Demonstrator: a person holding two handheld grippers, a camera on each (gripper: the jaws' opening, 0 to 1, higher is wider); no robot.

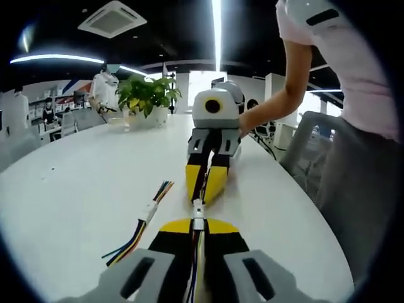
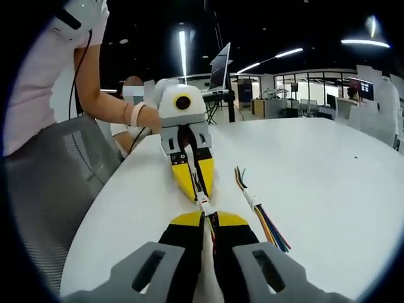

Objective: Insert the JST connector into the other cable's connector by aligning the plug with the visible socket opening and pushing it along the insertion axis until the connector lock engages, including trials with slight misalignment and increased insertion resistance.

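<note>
Over the white desk (image 1: pixel 76 189), our left tool (image 1: pixel 197 222) and right tool (image 2: pixel 208 218) clamped on meeting connectors (image 1: pixel 198 208), spare cable (image 1: pixel 144 218) beside, desk edge (image 2: pixel 110 208) near.

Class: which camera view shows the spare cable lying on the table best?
The left gripper view: the spare cable lies unobstructed on the white table, its white connector and coloured wires plain. The right gripper view shows it too, smaller, beside the jaws.

white table (image 1: pixel 76 183); spare cable (image 1: pixel 146 218)
</note>
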